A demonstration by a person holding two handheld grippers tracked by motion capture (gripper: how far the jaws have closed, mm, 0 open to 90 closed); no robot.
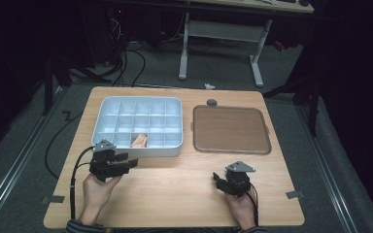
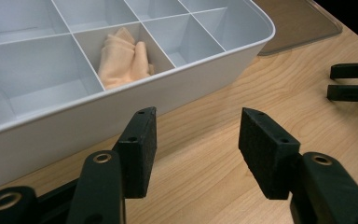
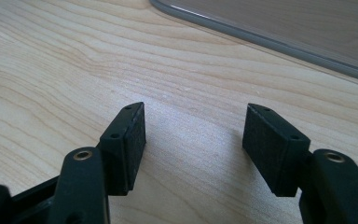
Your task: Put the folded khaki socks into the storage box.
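Wood table (image 1: 175, 194) — both grippers' fingers apart, empty; peach cloth (image 1: 140, 141) in tray (image 1: 108, 104).

The high view looks forward and down from above the person's side, far enough back to take in the whole bench (image 1: 175, 194) and the floor beyond it. The left gripper view sits low and close behind the left tongs (image 2: 196, 140), facing along them at the near wall of the white compartment tray (image 2: 121, 112), which the high view also shows (image 1: 141, 150). The right gripper view rides just as close behind the right tongs (image 3: 193, 140), looking down at bare wood and the edge of the brown lid (image 3: 270, 37), also seen in the high view (image 1: 230, 128).
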